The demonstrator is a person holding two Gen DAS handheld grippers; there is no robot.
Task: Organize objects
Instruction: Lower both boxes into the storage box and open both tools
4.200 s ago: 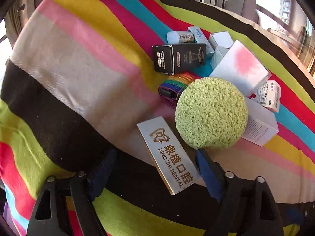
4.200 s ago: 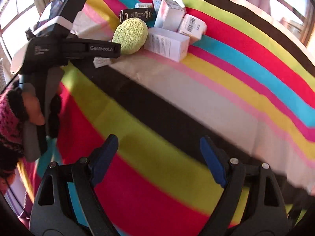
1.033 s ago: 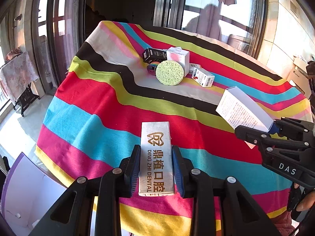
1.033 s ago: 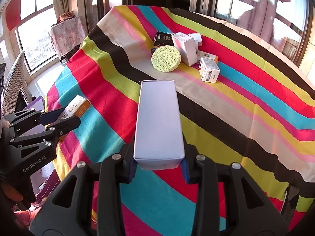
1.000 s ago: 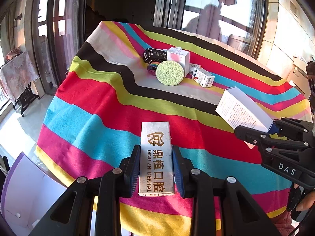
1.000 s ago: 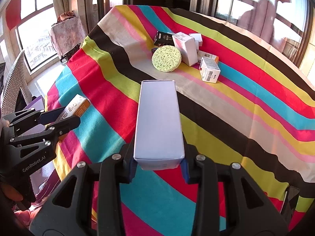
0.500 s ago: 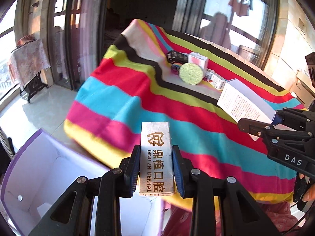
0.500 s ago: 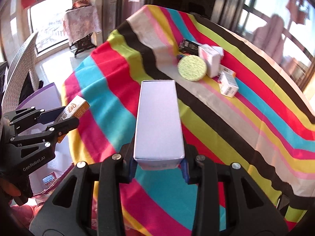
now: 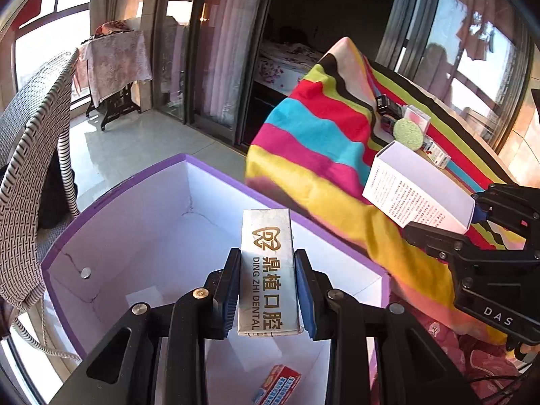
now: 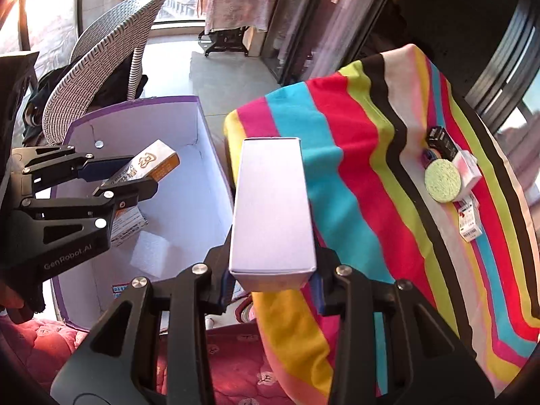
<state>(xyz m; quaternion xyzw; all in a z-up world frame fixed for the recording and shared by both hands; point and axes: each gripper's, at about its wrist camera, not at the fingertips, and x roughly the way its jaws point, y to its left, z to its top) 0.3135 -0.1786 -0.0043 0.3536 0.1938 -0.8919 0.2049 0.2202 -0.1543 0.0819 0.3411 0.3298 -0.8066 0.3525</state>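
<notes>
Left wrist view: the left gripper [image 9: 268, 290] clamps a slim silver cardboard dental carton [image 9: 267, 270] by its long sides, above the open purple-rimmed white storage box [image 9: 114, 222]; it looks light, crushable, smooth; moderate grip advised.

Right wrist view: the right gripper [image 10: 271, 285] pinches a tall plain white carton [image 10: 271, 207] near its base, over the striped tablecloth [image 10: 364, 182] edge; likely light, top-heavy.

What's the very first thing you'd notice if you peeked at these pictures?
Probably the bright rainbow-striped cloth draped over the table on the right. Next, the big purple box with white insides on the floor beside it. The left gripper holds a silver dental box over that opening, and the right gripper holds a plain white box by the cloth's edge.
</notes>
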